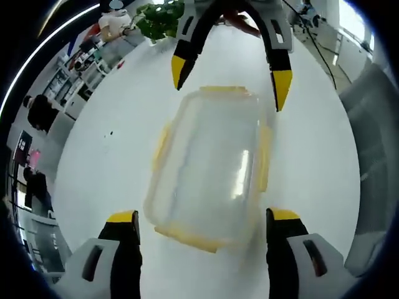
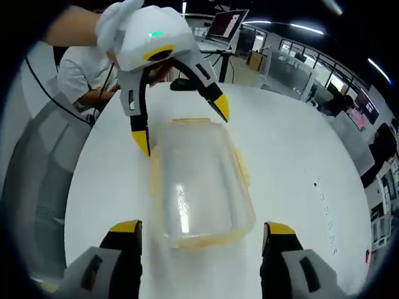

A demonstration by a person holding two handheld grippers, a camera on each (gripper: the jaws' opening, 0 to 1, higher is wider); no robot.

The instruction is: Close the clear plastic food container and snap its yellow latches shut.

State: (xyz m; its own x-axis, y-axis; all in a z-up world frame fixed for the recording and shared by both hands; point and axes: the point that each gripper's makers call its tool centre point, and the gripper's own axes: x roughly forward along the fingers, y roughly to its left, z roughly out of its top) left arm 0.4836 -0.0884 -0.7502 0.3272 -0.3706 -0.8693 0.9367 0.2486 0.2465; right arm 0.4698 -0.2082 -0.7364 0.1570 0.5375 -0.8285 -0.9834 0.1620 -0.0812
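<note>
One lidded container (image 1: 209, 165) on the table (image 1: 106, 156) between two grippers, fingers spread, grasping nothing.

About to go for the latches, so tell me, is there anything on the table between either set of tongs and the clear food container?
Nothing visible. The container sits alone on the white table, with the left tongs at one short end and the right tongs at the other, both open.

White round table (image 1: 112, 168); clear container (image 1: 209, 168) w/ yellow latches flat on it, lid on.
</note>
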